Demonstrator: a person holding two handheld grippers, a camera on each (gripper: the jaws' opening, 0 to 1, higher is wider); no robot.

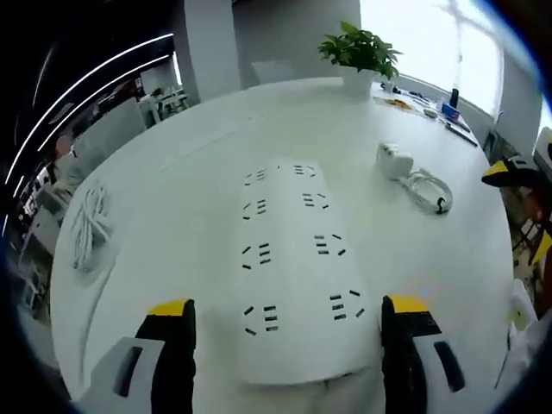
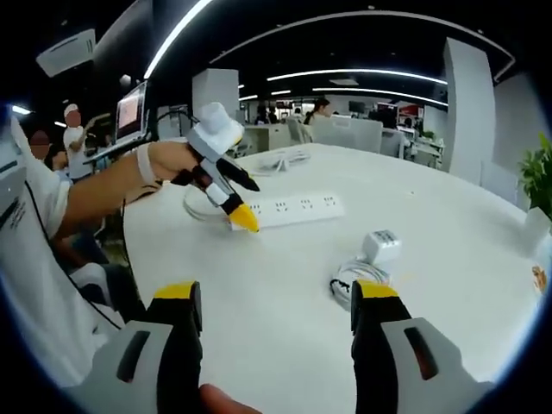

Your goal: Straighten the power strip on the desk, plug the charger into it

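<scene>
The left gripper (image 1: 286,321) has its fingers (image 1: 171,345) set wide, one on each side of the near end of the power strip (image 1: 289,259); whether they touch its sides cannot be told. In the right gripper view the left gripper (image 2: 244,217) meets that end of the strip (image 2: 289,210), carried by the person's hand (image 2: 168,159). The right gripper (image 2: 276,319) hovers above bare worktop (image 2: 276,267), fingers (image 2: 373,315) wide and empty, near the charger (image 2: 381,245) and its coiled cable (image 2: 354,280).

The step in hand appears to be straightening; plugging in is not yet begun. The next move probably calls for closing on the strip's end and turning it square, then taking up the charger.

The power strip is a long, flat white bar with two rows of sockets, lying flat mid-worktop, well apart from the charger. The charger is a small white block with a white lead.
</scene>
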